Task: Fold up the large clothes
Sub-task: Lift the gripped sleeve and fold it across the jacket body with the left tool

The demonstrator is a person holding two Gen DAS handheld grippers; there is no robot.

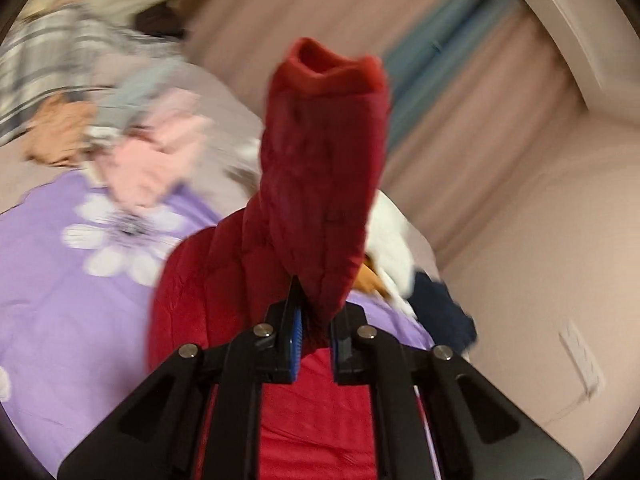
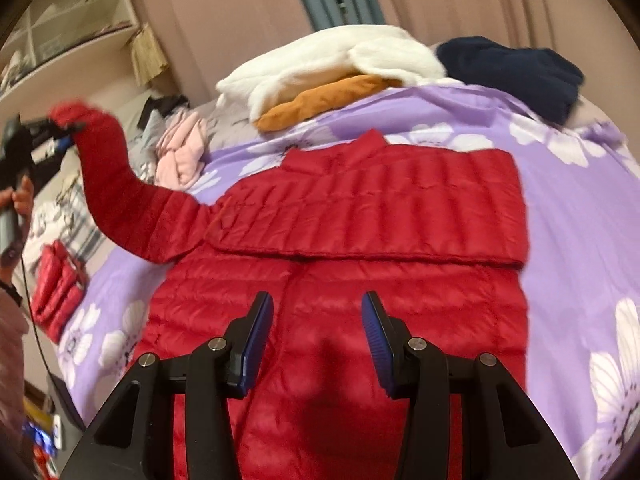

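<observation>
Gripping quilted red puffer jacket (image 2: 360, 208) sleeve cuff (image 1: 320, 300): left gripper (image 1: 314, 328), raised beside it; right gripper (image 2: 318, 336) spread wide, above hem.

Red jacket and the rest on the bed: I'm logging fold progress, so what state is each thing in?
Red jacket: flat on the bedspread, one sleeve already folded across the chest.
Other sleeve: lifted off the bed.
Left gripper: shut on that sleeve.
Right gripper: open, above the jacket.
White garment: in a heap.
</observation>
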